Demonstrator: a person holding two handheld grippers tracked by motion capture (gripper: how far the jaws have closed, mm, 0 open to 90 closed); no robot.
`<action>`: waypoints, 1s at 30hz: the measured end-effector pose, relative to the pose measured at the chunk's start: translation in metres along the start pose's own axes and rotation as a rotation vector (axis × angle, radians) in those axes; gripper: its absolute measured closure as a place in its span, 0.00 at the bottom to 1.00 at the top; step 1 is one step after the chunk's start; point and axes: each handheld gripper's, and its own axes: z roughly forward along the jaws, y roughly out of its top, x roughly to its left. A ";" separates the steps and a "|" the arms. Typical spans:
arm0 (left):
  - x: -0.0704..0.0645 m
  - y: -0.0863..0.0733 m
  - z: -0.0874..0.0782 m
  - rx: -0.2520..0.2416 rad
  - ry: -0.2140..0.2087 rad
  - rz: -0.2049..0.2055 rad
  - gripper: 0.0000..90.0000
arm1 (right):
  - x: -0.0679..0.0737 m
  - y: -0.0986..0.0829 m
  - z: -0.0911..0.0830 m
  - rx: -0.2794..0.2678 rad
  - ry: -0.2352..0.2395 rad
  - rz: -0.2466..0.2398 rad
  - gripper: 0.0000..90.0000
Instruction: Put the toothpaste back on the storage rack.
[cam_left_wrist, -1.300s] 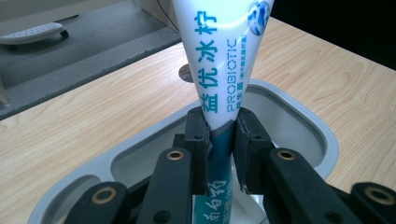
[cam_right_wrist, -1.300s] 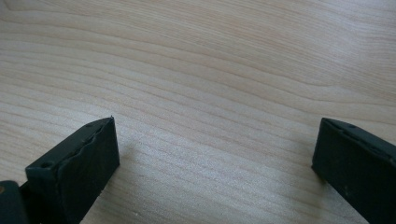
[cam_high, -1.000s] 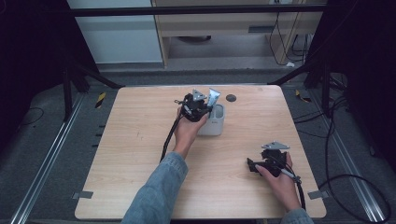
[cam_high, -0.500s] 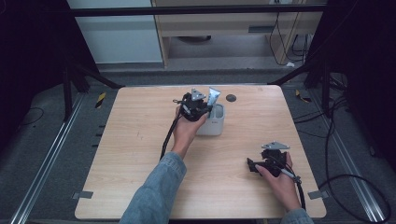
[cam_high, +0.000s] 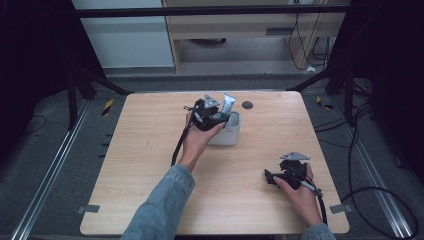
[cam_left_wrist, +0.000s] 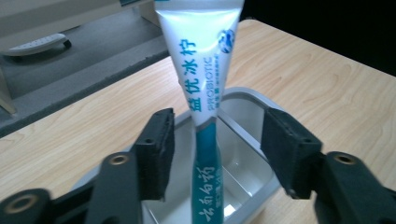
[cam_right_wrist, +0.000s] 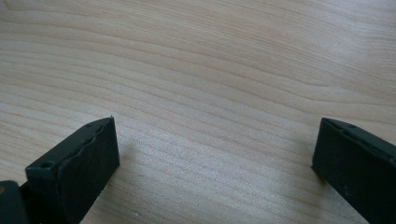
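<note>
A white and teal toothpaste tube (cam_left_wrist: 205, 60) stands upright in a small pale grey cup (cam_left_wrist: 247, 95), cap end down inside it. My left gripper (cam_left_wrist: 217, 140) is open, one jaw on each side of the tube with a gap to either pad. From above, the tube (cam_high: 229, 104) sticks out of the cup (cam_high: 231, 136) near the table's far middle, and the left gripper (cam_high: 212, 114) is held over it. My right gripper (cam_high: 270, 177) rests low at the front right. It (cam_right_wrist: 215, 154) is open above bare wood with nothing between its jaws.
The wooden table (cam_high: 145, 150) has a small dark round disc (cam_high: 247, 105) just behind the cup. Black frame legs and cables stand on the floor at both sides, and a cabinet stands beyond the far edge.
</note>
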 end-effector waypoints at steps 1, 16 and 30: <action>-0.001 0.000 0.000 0.005 -0.003 0.007 0.45 | 0.000 0.000 0.000 0.000 -0.001 -0.001 0.01; -0.013 0.002 -0.023 0.042 -0.047 0.034 0.11 | 0.000 0.000 0.000 -0.002 -0.002 -0.002 0.01; -0.015 -0.014 -0.063 0.097 -0.034 0.102 0.06 | 0.000 0.000 0.000 -0.001 -0.002 -0.003 0.01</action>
